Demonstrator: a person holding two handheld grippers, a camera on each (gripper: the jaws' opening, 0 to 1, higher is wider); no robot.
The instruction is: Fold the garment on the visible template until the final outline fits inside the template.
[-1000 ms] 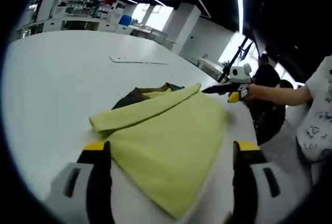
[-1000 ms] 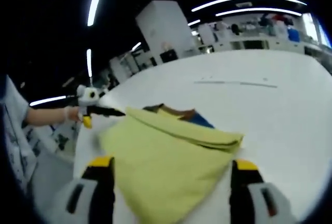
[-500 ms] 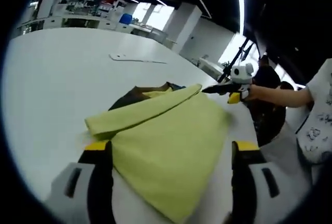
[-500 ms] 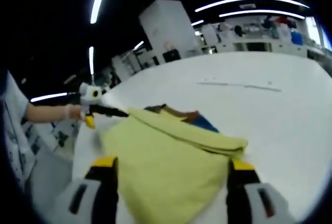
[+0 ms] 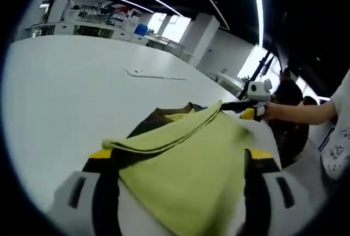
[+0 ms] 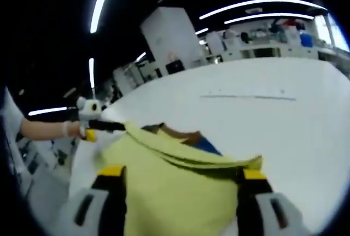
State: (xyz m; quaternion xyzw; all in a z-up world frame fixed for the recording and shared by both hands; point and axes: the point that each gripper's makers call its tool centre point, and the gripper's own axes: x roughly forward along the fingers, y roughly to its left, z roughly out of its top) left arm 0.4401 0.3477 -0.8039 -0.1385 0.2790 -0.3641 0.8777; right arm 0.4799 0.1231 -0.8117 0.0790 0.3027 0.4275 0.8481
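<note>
A yellow-green garment (image 5: 186,159) lies folded on the white table (image 5: 65,83), its doubled edge running across the top. A dark brown layer (image 5: 156,118) shows beneath its far edge, with a blue bit (image 6: 208,146) beside brown (image 6: 175,132). My left gripper (image 5: 180,189) is open, its jaws standing on either side of the cloth's near part. My right gripper (image 6: 180,192) is open too, the garment (image 6: 175,187) lying between its jaws. Each gripper shows in the other's view at the cloth's far corner: the right gripper (image 5: 240,105), the left gripper (image 6: 104,125).
A person's hand (image 5: 273,110) and sleeve hold the right gripper past the table's edge. A thin flat outline (image 5: 153,75) lies farther out on the table (image 6: 306,127). Shelves and benches line the back of the room.
Both cameras have come lower and closer to the garment. Its folded edge now sits higher and reaches the jaw tips. The jaws keep the same spread.
</note>
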